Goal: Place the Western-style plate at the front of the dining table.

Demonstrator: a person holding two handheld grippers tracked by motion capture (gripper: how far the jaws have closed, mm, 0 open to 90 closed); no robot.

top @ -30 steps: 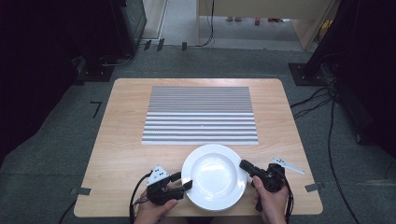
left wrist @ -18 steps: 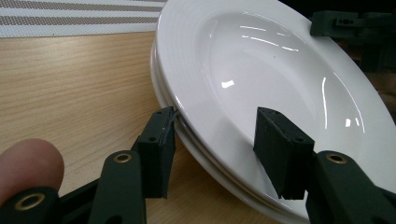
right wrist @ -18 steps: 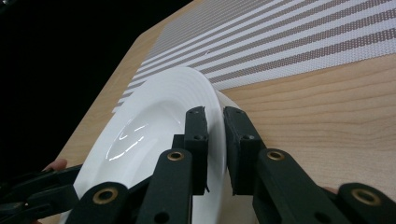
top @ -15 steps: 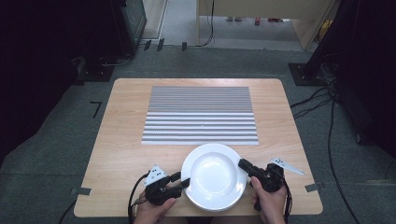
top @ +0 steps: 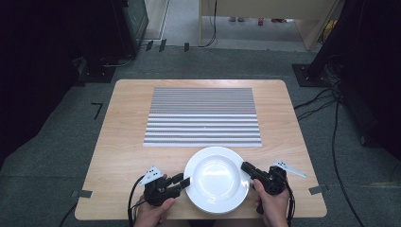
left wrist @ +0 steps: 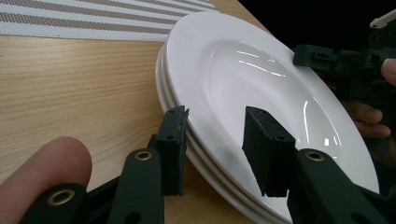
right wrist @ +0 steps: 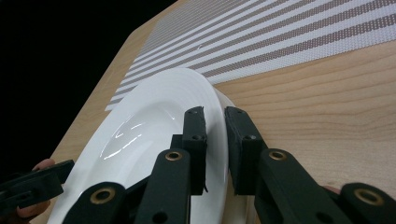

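High view: a wooden tabletop (top: 123,142) stands on grey carpet (top: 56,156) in a dark room with cables (top: 326,101). A striped placemat (top: 203,116) lies mid-table; the stacked white plates (top: 216,178) sit at the near edge.

Left gripper view: the left gripper (left wrist: 217,140) has just been closing, its jaws straddling the rim with a gap remaining.

Right gripper view: the right gripper (right wrist: 215,135) pinches the opposite rim.

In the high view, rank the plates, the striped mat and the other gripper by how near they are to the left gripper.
1. The plates: right at the left gripper, their rim between its jaws.
2. The right gripper: across the plates, at their opposite rim.
3. The striped mat: beyond the plates, toward the table's far side.
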